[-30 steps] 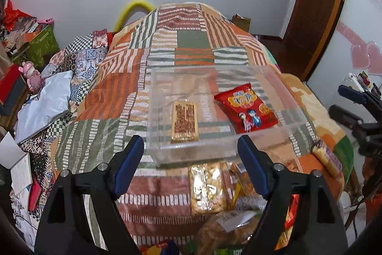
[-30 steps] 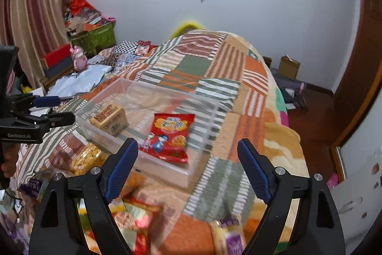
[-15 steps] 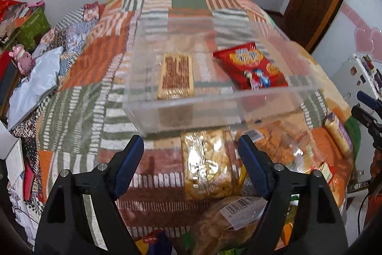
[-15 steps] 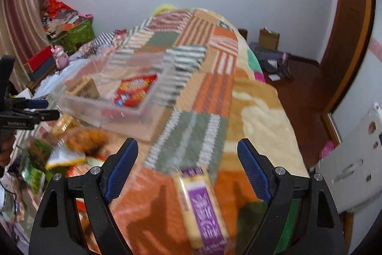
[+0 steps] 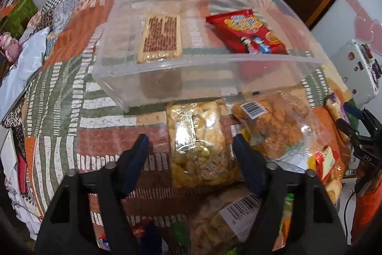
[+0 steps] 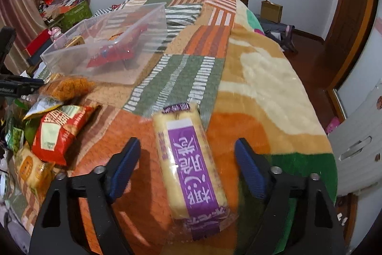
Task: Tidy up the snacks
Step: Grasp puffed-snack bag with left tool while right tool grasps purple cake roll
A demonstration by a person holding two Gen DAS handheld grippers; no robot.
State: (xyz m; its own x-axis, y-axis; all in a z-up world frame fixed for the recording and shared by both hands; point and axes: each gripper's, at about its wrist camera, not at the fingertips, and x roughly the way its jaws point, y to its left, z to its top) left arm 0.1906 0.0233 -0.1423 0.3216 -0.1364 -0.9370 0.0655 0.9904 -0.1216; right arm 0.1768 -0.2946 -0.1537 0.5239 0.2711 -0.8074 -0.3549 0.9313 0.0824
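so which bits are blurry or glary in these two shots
Left wrist view: glare on the clear snack bag and the clear bin front wall; red packet slightly smeared. Right wrist view: purple-label packet soft at its near end; both views bend at the edges.

We see a purple-banded yellow packet (image 6: pixel 191 164), a red bag (image 5: pixel 248 31) at one o'clock — orange-green striped patchwork blanket (image 6: pixel 198 78).

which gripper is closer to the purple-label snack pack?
Right. The right gripper straddles the purple-label snack pack, jaws open. The left gripper is over by the clear bin, around a golden snack bag.
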